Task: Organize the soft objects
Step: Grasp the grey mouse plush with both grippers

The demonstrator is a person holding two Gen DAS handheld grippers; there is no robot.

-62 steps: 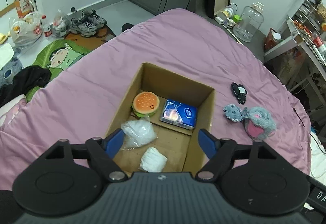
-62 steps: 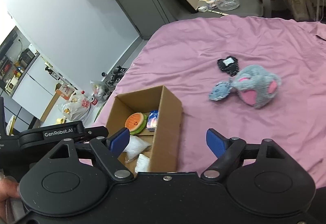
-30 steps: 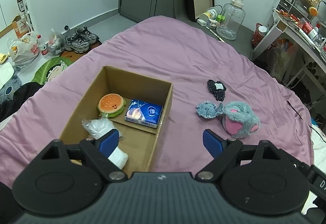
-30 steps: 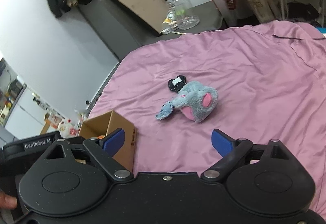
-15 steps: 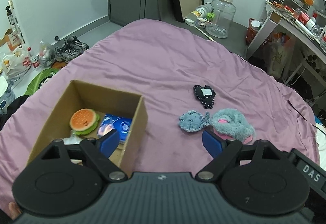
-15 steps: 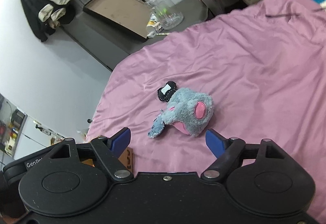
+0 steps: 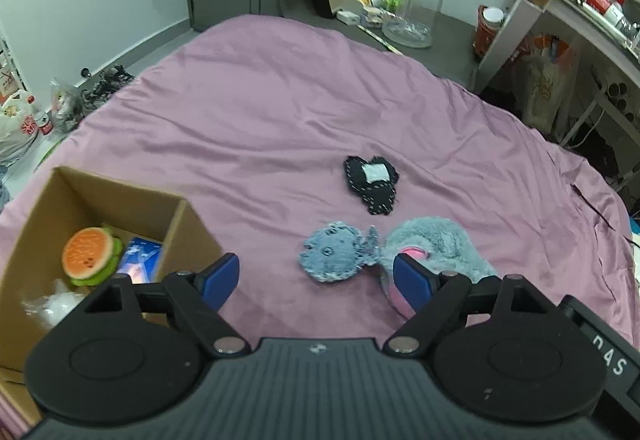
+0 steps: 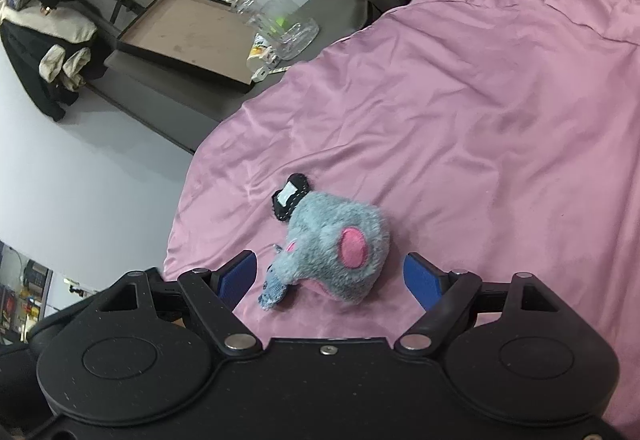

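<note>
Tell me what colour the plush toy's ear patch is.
Pink, on the grey plush toy; clearest in the right wrist view.

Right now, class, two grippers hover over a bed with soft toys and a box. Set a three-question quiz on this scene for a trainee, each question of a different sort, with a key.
1. True or false: the burger toy lies inside the box.
2. Which soft thing lies farthest from the box? A) black patch B) blue patch C) grey plush
3. Fill in: the jaws of the right gripper stand ____ on either side of the grey plush, not pressing it.

Key: 1 true; 2 C; 3 open. The left gripper is open too, and its jaws have just been closing a little with nothing gripped.
</note>
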